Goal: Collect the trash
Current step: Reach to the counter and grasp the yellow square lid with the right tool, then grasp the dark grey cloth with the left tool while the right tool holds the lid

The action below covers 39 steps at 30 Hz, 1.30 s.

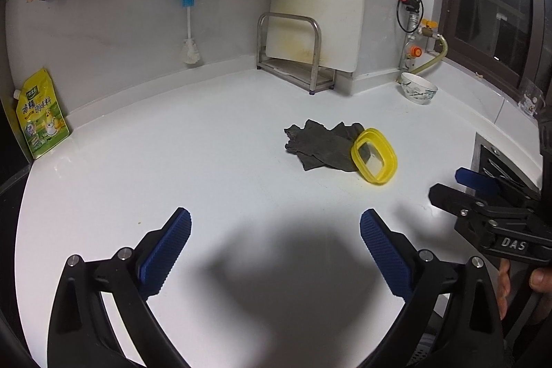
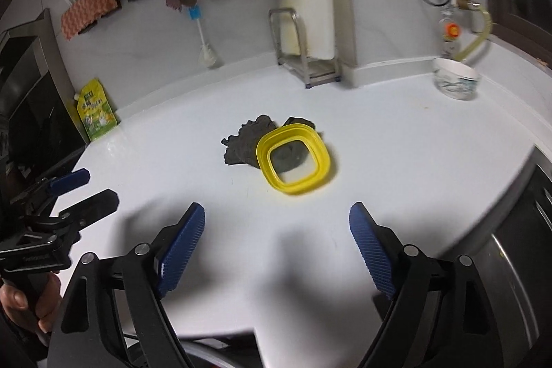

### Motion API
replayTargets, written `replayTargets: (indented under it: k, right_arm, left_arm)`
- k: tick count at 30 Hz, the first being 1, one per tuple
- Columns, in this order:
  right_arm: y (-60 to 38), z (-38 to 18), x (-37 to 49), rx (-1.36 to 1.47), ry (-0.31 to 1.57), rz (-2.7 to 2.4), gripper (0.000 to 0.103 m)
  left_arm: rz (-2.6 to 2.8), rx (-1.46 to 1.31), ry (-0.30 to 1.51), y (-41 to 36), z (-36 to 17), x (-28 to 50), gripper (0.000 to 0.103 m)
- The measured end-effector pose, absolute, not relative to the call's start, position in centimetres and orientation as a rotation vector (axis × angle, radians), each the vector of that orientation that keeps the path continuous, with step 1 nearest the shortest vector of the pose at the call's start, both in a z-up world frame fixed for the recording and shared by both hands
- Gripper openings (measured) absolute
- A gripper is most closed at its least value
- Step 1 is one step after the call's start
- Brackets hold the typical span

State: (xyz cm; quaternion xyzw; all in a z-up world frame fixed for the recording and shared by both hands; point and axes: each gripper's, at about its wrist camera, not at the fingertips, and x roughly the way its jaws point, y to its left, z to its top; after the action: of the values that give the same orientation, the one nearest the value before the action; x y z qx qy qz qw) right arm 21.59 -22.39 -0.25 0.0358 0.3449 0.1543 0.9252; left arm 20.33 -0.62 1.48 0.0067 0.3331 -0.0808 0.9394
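A crumpled dark grey rag [image 1: 319, 143] lies on the white counter [image 1: 207, 167]. A yellow-rimmed clear lid [image 1: 374, 155] rests partly on its right end. Both show in the right wrist view, the rag [image 2: 246, 140] behind the lid [image 2: 293, 157]. My left gripper [image 1: 276, 230] is open and empty, low over the counter in front and to the left of the rag. My right gripper [image 2: 277, 226] is open and empty, just in front of the lid. Each gripper shows at the edge of the other's view, the right gripper [image 1: 455, 186] and the left gripper [image 2: 86, 185].
A yellow refill pouch [image 1: 39, 116] leans on the left wall. A steel rack [image 1: 293, 54] with a white board stands at the back. A patterned bowl [image 1: 419, 88] sits back right by gas pipes. A sink edge [image 2: 517, 247] lies right. Cloths and a brush hang above.
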Motion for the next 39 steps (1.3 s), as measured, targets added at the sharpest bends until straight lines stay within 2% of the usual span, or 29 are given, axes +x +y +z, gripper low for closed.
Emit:
replayTargets:
  k: [12, 29, 32, 34, 39]
  right_arm:
    - [-21.1, -2.7, 29.4, 0.012, 0.817, 0.348, 0.082]
    - [-19.7, -4.2, 33.0, -0.04, 0.854, 0.321, 0.082]
    - [-19.4, -4.1, 32.9, -0.068, 0.844, 0.316, 0.081]
    - [-19.2, -4.0, 32.6, -0.091, 0.839, 0.315, 0.072]
    - [-20.2, -3.5, 31.3, -0.064, 0.811, 0.309, 0.071]
  left_arm:
    - [-0.137, -0.003, 0.724, 0.2, -0.1, 24.1, 0.097]
    - [-0.14, 0.008, 0.734, -0.1, -0.7, 24.6, 0.097]
    - [-0.143, 0.008, 0.736, -0.3, -0.7, 24.6, 0.097]
    - [-0.142, 0.01, 0.738, -0.4, -0.7, 24.7, 0.097]
    - [-0.146, 0.005, 0.744, -0.7, -0.9, 24.9, 0.097]
